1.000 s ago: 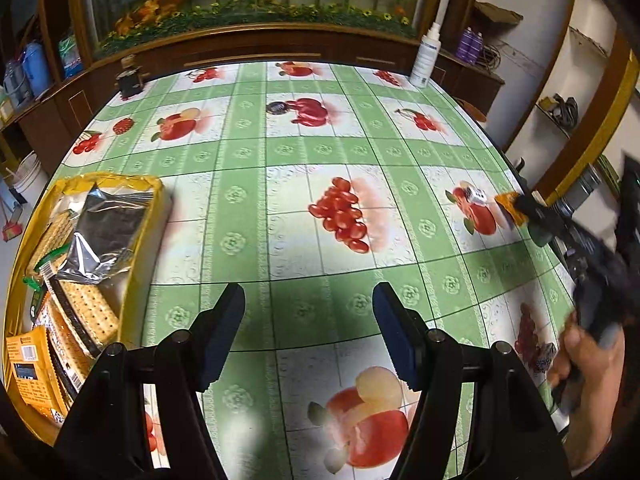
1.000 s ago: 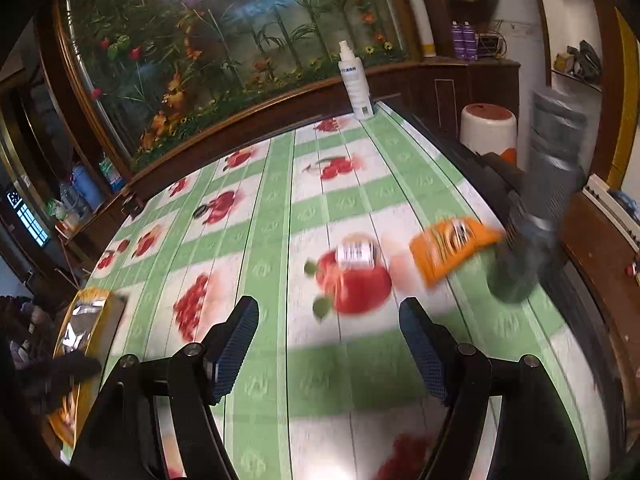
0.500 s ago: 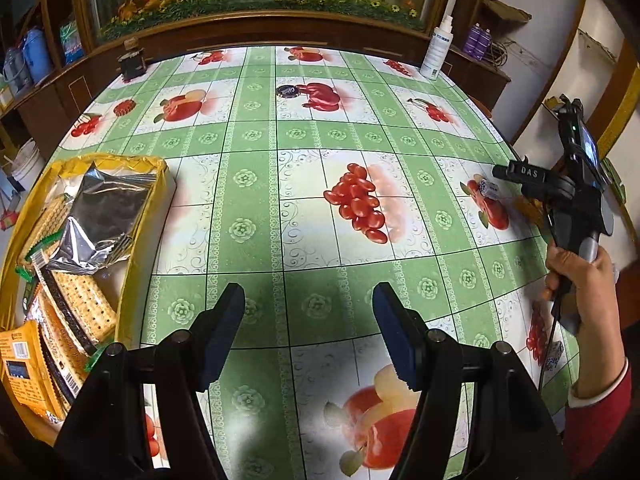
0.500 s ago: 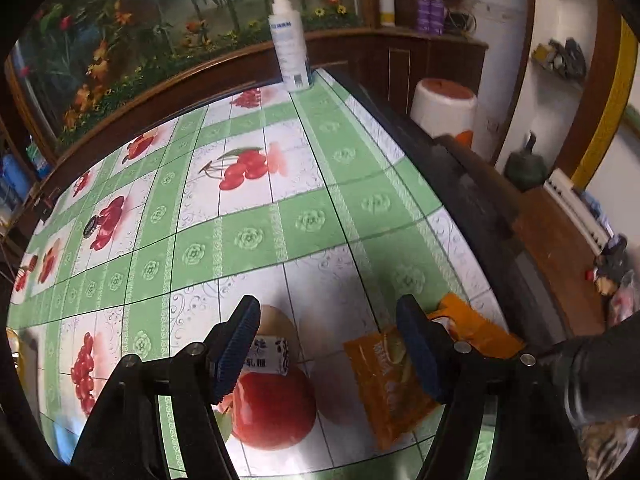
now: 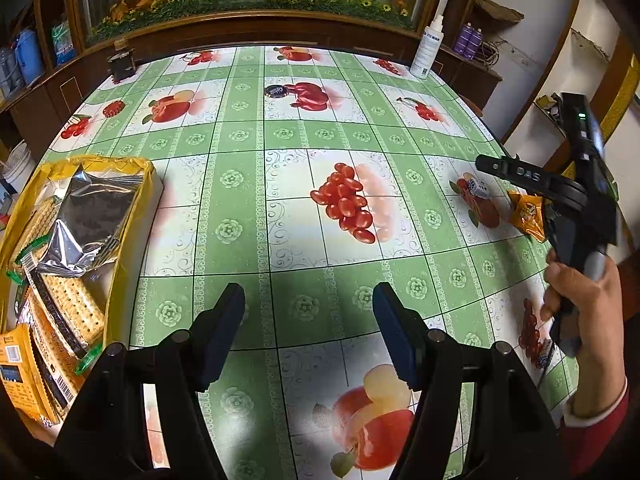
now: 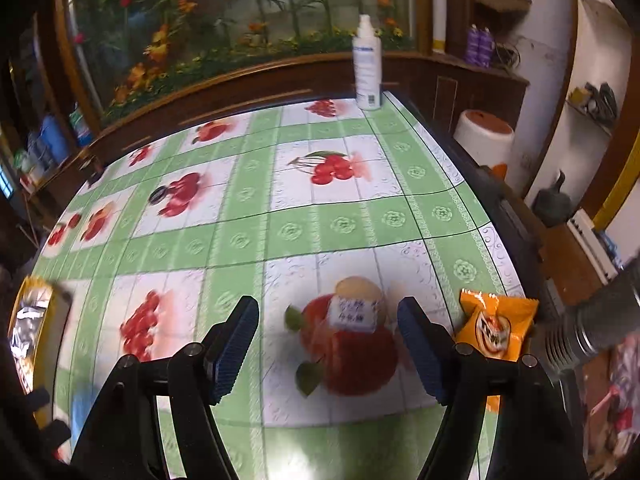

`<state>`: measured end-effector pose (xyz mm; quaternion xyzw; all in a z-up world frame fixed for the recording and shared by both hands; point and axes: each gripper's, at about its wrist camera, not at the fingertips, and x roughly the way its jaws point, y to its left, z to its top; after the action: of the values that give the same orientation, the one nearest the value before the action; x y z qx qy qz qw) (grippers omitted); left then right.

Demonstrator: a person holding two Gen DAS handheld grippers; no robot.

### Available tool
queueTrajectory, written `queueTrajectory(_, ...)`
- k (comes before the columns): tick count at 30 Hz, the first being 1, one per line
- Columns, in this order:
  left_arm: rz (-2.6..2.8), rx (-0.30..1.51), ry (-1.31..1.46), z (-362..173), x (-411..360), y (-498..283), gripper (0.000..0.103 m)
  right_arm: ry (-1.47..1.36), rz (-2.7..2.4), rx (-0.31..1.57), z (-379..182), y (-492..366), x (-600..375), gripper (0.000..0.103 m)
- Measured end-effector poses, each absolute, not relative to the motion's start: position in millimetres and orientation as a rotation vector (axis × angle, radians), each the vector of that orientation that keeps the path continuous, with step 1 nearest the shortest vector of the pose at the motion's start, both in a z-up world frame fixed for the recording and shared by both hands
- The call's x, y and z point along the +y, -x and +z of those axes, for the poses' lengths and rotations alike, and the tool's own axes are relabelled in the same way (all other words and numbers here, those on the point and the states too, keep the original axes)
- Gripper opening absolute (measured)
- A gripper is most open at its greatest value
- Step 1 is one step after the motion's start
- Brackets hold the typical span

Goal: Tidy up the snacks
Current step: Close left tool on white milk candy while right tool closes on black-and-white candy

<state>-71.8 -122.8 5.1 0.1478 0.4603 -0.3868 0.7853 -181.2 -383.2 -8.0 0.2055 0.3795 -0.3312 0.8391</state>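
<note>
On the green fruit-print tablecloth (image 5: 240, 152), a yellow box (image 5: 132, 208) of crackers and foil packs sits at the left edge. Both grippers hang above the cloth with fingers spread wide and nothing between them: the left gripper (image 5: 308, 332) near the middle, the right gripper (image 6: 328, 344) over a small white snack packet (image 6: 354, 314). Just right of that lies an orange snack bag (image 6: 494, 326).

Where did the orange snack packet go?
The orange snack packet lies near the table's right edge, beside the small white packet, just right of the open right gripper.
</note>
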Motion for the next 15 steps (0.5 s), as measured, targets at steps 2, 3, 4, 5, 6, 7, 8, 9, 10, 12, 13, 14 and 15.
queueTrajectory(2, -0.832, 0.984, -0.325, 7, -122, 72, 0.065, -0.459, -0.691, 0.828, -16, 175, -398, 0.074)
queueTrajectory(3, -0.829, 0.975, -0.328, 8, -122, 73, 0.065, -0.490, -0.663, 0.837, -22, 174, -402, 0.074)
queueTrajectory(4, -0.828, 0.967, -0.329, 9, -123, 73, 0.065, -0.511, -0.643, 0.851, -27, 172, -404, 0.074)
queueTrajectory(5, -0.826, 0.962, -0.331, 9, -124, 72, 0.065, -0.522, -0.613, 0.869, -33, 172, -401, 0.074)
queueTrajectory(6, -0.826, 0.962, -0.333, 10, -126, 72, 0.065, -0.529, -0.583, 0.877, -39, 174, -393, 0.073)
queueTrajectory(7, -0.830, 0.963, -0.337, 10, -129, 72, 0.065, -0.545, -0.537, 0.894, -43, 177, -384, 0.072)
queueTrajectory(8, -0.835, 0.962, -0.345, 10, -132, 72, 0.065, -0.572, -0.466, 0.890, -43, 184, -371, 0.070)
queueTrajectory(9, -0.840, 0.955, -0.354, 11, -135, 74, 0.066, -0.593, -0.389, 0.859, -38, 191, -358, 0.068)
queueTrajectory(10, -0.844, 0.948, -0.362, 11, -138, 75, 0.065, -0.598, -0.324, 0.813, -29, 205, -342, 0.066)
queueTrajectory(12, -0.868, 0.939, -0.380, 11, -147, 81, 0.065, -0.548, -0.388, 0.748, -8, 248, -318, 0.070)
queueTrajectory(13, -0.885, 0.935, -0.387, 10, -155, 85, 0.065, -0.556, -0.434, 0.730, -5, 271, -314, 0.071)
queueTrajectory(14, -0.903, 0.927, -0.396, 11, -162, 89, 0.065, -0.584, -0.462, 0.725, -5, 291, -313, 0.074)
queueTrajectory(15, -0.931, 0.910, -0.418, 10, -173, 97, 0.065, -0.613, -0.482, 0.729, -6, 310, -311, 0.074)
